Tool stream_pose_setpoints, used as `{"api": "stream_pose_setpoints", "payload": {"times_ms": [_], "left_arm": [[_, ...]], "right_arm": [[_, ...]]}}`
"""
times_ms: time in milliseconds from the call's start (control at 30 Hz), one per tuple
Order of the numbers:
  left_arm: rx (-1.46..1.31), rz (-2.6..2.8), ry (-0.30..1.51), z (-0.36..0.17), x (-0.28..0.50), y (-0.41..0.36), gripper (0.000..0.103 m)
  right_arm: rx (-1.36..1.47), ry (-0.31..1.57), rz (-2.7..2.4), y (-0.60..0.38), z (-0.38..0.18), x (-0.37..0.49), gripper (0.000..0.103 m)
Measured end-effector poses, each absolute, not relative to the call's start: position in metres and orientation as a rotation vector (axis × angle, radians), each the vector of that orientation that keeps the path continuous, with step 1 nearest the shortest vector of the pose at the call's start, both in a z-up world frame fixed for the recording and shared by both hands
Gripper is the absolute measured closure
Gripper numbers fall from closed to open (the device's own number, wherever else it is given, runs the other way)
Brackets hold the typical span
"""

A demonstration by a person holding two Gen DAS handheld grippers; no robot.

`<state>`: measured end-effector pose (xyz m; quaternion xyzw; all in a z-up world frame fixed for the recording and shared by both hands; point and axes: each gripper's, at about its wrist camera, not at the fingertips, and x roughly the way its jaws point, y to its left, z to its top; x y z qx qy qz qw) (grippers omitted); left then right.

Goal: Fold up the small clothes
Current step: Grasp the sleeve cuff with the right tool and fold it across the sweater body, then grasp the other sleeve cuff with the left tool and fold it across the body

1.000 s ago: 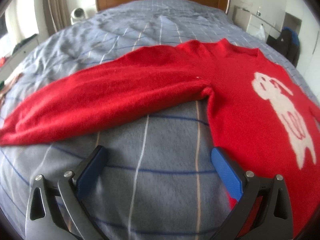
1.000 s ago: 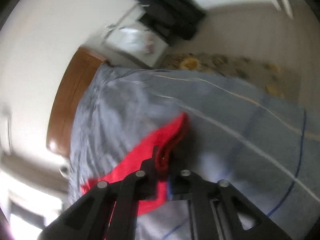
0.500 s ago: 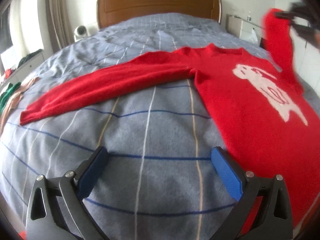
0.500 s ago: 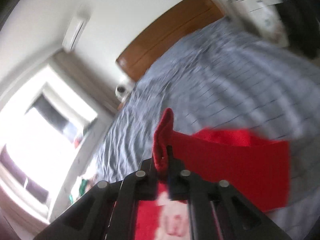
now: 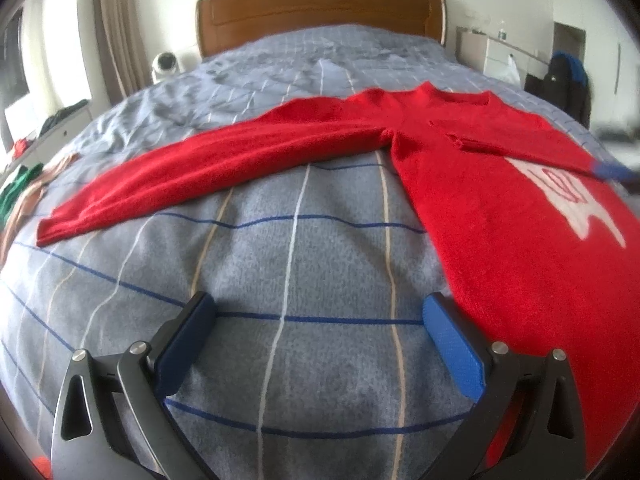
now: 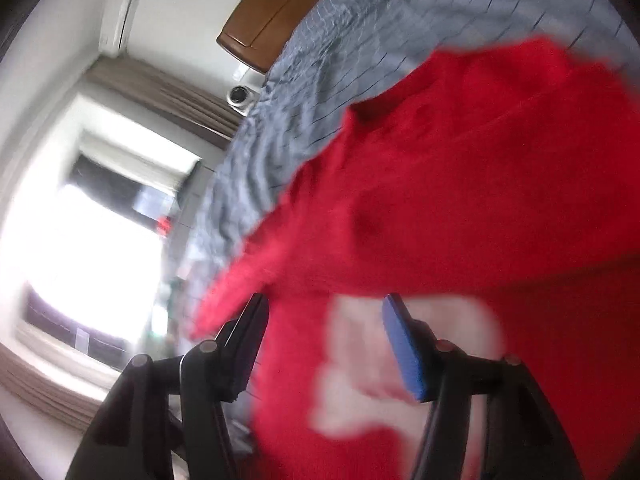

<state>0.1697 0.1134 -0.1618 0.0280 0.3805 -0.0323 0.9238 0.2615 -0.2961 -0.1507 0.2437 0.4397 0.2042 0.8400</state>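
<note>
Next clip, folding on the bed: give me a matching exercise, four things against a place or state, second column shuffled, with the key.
Things:
1. red knitted sweater with a white animal figure
2. its long left-hand sleeve
3. brown wooden headboard
4. left gripper

Place or state:
A. at the far end of the bed
B. stretched out flat toward the left of the picture
C. open, nothing between the blue pads, above the grey checked blanket
D. lying flat, another sleeve folded across its chest

Pairs: 1-D, 2-B, 3-A, 4-C
</note>
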Motion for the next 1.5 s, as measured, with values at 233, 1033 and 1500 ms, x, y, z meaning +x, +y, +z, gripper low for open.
{"api": "stream_pose_setpoints", "payload": {"times_ms": [233, 1033, 1500], "left_arm": [[-0.008, -0.081, 0.822, -0.143, 0.174, 0.118, 0.0], [-0.098, -0.013, 0.906, -0.081, 0.238, 0.249, 0.001], [-0.314, 0.166, 1.068, -0.118, 0.267, 0.38, 0.009]], "right_arm": [[0.225, 0.824, 0.122, -0.381, -0.15, 0.142, 0.041], [0.246, 0.776, 0.049, -0.394, -0.174, 0.115, 0.033], [0.223, 0.772, 0.045, -0.391, -0.178, 0.117, 0.028]]}}
